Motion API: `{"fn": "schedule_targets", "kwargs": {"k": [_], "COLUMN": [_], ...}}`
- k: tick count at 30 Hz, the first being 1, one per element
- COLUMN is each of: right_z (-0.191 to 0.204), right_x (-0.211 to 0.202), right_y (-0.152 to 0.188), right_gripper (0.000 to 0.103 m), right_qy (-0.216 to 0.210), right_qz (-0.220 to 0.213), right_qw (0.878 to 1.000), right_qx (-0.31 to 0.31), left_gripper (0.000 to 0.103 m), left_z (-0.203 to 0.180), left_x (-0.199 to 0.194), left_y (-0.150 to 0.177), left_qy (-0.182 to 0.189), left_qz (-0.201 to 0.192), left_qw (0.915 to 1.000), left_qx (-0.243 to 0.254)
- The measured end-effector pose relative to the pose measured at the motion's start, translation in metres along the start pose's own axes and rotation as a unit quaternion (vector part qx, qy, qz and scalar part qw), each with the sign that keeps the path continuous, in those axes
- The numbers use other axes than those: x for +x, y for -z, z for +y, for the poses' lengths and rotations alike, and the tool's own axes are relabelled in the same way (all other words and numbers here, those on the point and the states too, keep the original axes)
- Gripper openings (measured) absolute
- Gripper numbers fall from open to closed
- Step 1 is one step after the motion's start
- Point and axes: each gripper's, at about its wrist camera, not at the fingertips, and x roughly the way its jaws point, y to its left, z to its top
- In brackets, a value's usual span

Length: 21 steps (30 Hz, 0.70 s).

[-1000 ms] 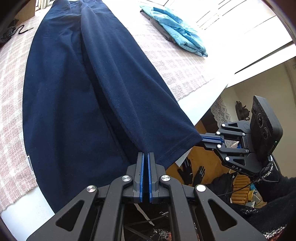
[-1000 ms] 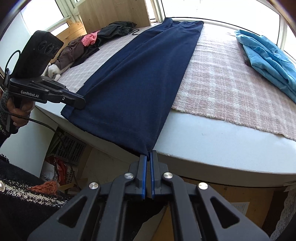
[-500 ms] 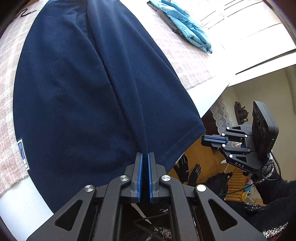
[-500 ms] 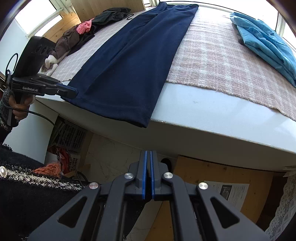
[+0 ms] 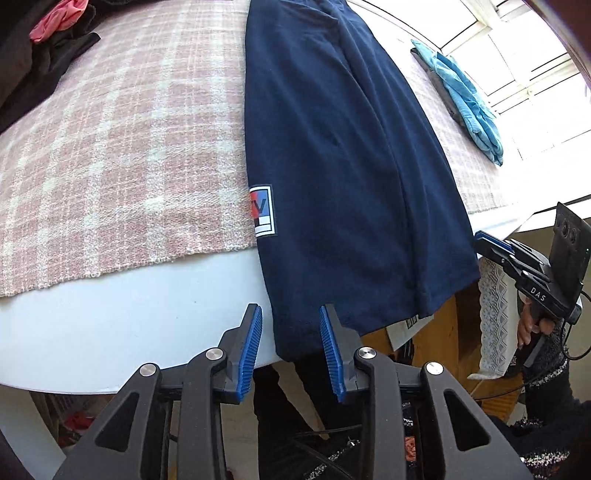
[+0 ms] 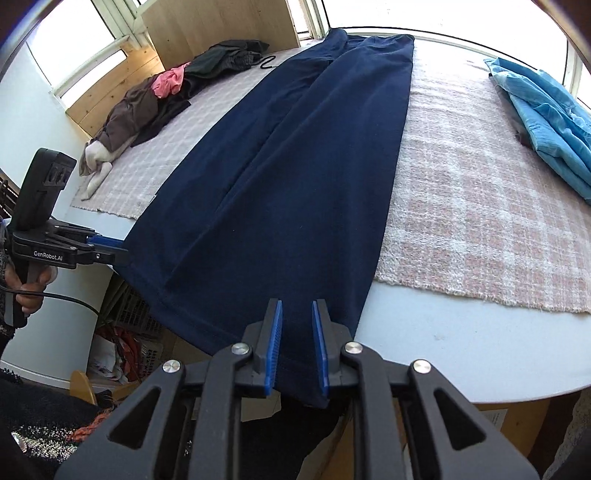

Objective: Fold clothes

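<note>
On the navy garment [image 5: 343,177] we can read part of a sewn patch [image 5: 263,211]: a white-bordered rectangle with a red and blue field and the letter "V" (whatever comes before it is cut off by the fabric's edge). The right gripper's body, seen from the left wrist, carries the letters "DAS"; the left gripper's body, seen from the right wrist, reads "GenRobot.AI".

The garment lies stretched lengthwise over a pink and white checked blanket [image 5: 122,147], which covers a white table [image 5: 110,325]. Its near hem hangs past the table's edge, toward us.

Our left gripper [image 5: 290,345] has its blue-padded fingers spread apart, with one corner of that hem lying between them and no pad closed on it. Our right gripper [image 6: 297,343] is likewise unclenched, its fingers straddling the hem's other corner.

To the right on the blanket sits a folded light blue garment [image 6: 546,118]. Far left we see a heap of dark clothes [image 6: 166,92] with a pink piece among them. Beyond stand wooden panels [image 6: 218,26] and bright windows. Under the table there is clutter, including what looks like a crate [image 6: 140,317].
</note>
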Motion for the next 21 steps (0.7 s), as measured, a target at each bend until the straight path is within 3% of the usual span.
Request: {"fn": "schedule_targets", "kwargs": {"k": [3, 5, 12, 16, 17, 19, 21], "right_z": [0.001, -0.001, 0.001, 0.008, 0.011, 0.015, 0.010], "right_x": [0.004, 0.005, 0.005, -0.008, -0.007, 0.009, 0.029], "right_y": [-0.002, -0.003, 0.001, -0.027, -0.035, -0.042, -0.034], "right_gripper": [0.017, 0.017, 0.020, 0.022, 0.029, 0.033, 0.032], "right_qy": [0.008, 0.011, 0.014, -0.010, -0.019, -0.010, 0.004], "right_qz": [0.007, 0.014, 0.039, -0.006, -0.012, 0.004, 0.064], "right_qw": [1.000, 1.000, 0.999, 1.000, 1.000, 0.999, 0.997], "right_qx": [-0.002, 0.003, -0.008, -0.010, -0.014, -0.033, -0.041], "left_gripper": [0.031, 0.002, 0.003, 0.003, 0.004, 0.004, 0.005], "left_z": [-0.006, -0.004, 0.008, 0.015, 0.017, 0.020, 0.021], "left_x": [0.003, 0.004, -0.008, -0.011, -0.012, -0.016, -0.024], "left_y": [-0.002, -0.002, 0.003, 0.005, 0.005, 0.005, 0.001], "left_qy": [-0.004, -0.005, -0.006, -0.013, -0.015, -0.016, -0.015], "left_qz": [-0.005, -0.010, -0.022, -0.022, -0.022, -0.025, -0.035], "left_qw": [0.9998, 0.9997, 0.9993, 0.9993, 0.9993, 0.9992, 0.9990], "left_qx": [0.019, 0.023, 0.028, 0.027, 0.027, 0.026, 0.023]}}
